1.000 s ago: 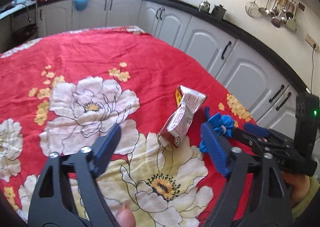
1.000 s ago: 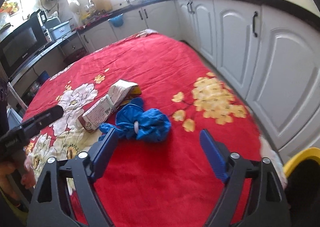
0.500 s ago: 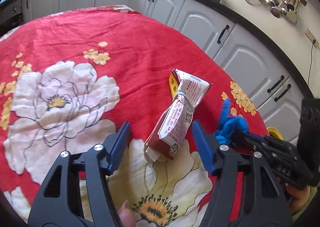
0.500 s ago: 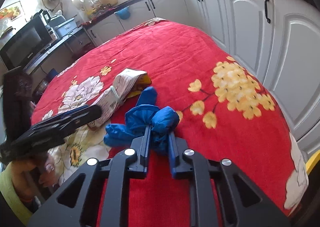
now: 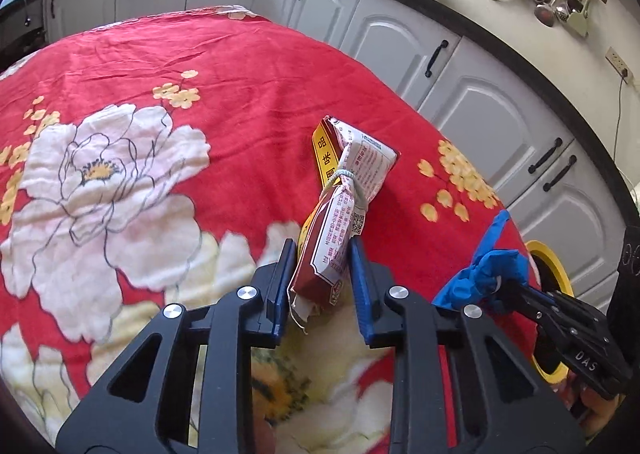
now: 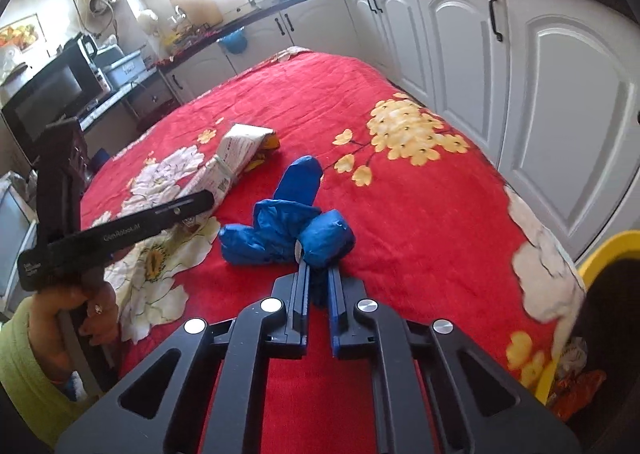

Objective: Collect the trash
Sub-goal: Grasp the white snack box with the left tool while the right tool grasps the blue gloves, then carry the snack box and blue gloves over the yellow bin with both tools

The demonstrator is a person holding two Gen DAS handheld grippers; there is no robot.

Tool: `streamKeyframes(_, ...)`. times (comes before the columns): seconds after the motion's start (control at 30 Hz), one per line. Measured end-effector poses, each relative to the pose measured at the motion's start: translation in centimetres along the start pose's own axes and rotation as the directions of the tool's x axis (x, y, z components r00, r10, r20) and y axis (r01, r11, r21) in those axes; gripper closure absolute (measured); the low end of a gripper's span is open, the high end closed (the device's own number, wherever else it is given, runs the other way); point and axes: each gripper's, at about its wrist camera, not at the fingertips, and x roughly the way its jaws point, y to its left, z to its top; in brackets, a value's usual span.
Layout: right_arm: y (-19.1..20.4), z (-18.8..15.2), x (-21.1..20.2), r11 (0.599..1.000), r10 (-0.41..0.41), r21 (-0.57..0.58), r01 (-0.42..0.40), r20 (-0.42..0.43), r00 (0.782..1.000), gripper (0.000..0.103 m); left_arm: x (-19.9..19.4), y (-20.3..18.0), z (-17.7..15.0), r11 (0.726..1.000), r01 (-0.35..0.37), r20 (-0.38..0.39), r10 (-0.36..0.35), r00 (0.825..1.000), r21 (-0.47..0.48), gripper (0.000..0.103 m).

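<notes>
A crumpled red-and-white carton (image 5: pixel 352 170), tied round its middle with a band, lies on the red flowered tablecloth (image 5: pixel 240 74). My left gripper (image 5: pixel 322 242) has the carton's near end between its blue pads; the jaws are closing and both pads touch its sides. My right gripper (image 6: pixel 318 268) is shut on a bundle of blue gloves (image 6: pixel 288 230), pinching its near end. In the left wrist view the blue bundle (image 5: pixel 484 270) hangs from the right gripper (image 5: pixel 504 290) at the table's right edge. The right wrist view shows the carton (image 6: pixel 236 158) behind the left gripper (image 6: pixel 200 200).
A yellow-rimmed bin (image 6: pixel 612 250) stands beside the table's right edge, with wrappers in it; it also shows as the bin (image 5: pixel 548 258) in the left wrist view. White cabinets (image 5: pixel 480 114) run close along the right. A hand in a green sleeve (image 6: pixel 24 354) holds the left gripper.
The left jaws came forward and down and narrowed from wide open onto the carton. The right jaws shut on the blue glove bundle and carried it toward the table's right edge.
</notes>
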Motion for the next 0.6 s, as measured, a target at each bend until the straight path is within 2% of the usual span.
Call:
streamKeyframes(0.27, -1.8, -1.4, -4.4, 1.0, -0.008, 0.025, 0.007, 0.064, 0.998, 0.096, -1.8, -2.6, -1.5, 0.999, 0.046, 0.013, -0.047, 0.999, 0.017, 0.083)
streamKeyframes(0.6, -5.9, -3.0, -10.9, 0.993, -0.082, 0.092, 0.07, 0.142, 0.986, 0.096, -4.1, -10.5, -2.3, 0.98, 0.113, 0.054, -0.124, 0.991, 0.166, 0.083)
